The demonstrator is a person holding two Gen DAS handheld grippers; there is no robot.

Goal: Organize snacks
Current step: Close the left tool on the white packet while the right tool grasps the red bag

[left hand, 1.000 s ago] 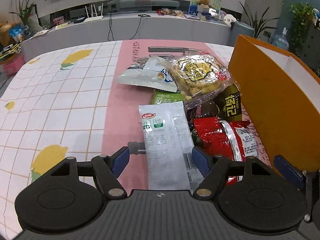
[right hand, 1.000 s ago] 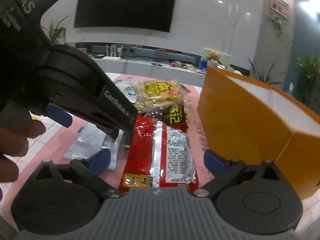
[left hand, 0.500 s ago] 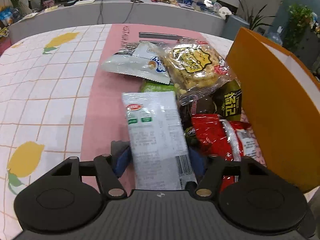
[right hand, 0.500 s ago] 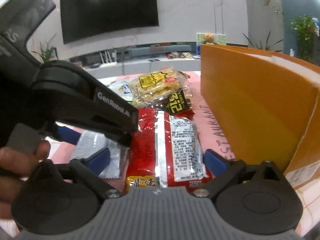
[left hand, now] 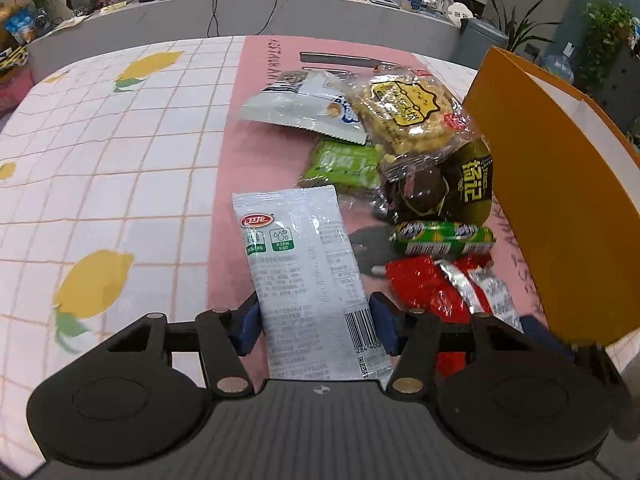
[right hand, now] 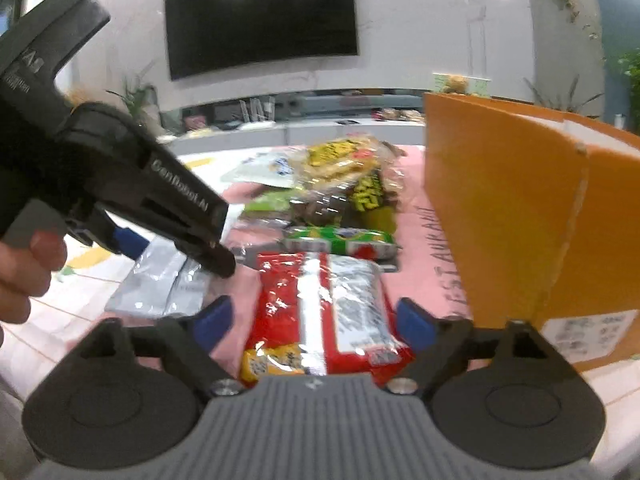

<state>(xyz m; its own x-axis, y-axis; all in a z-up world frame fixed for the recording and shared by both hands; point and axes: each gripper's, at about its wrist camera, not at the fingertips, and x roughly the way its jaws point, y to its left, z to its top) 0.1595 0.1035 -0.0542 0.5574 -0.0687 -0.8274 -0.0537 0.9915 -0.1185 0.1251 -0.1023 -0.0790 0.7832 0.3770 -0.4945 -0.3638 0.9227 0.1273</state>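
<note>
My left gripper is shut on a white snack packet and holds it above the pink mat. In the right wrist view the left gripper shows at left with that packet hanging in it. My right gripper has its blue pads against the sides of a red snack packet; the packet also shows in the left wrist view. A green roll, a dark packet, a yellow biscuit bag and a white bag lie in a pile beyond.
An orange box stands open at the right of the pile, also in the right wrist view. The lemon-print tablecloth stretches to the left. A grey counter with clutter runs behind the table.
My left gripper has lifted the white packet off the mat, uncovering the green roll. My right gripper's pads have closed in on the red packet and raised it slightly.
</note>
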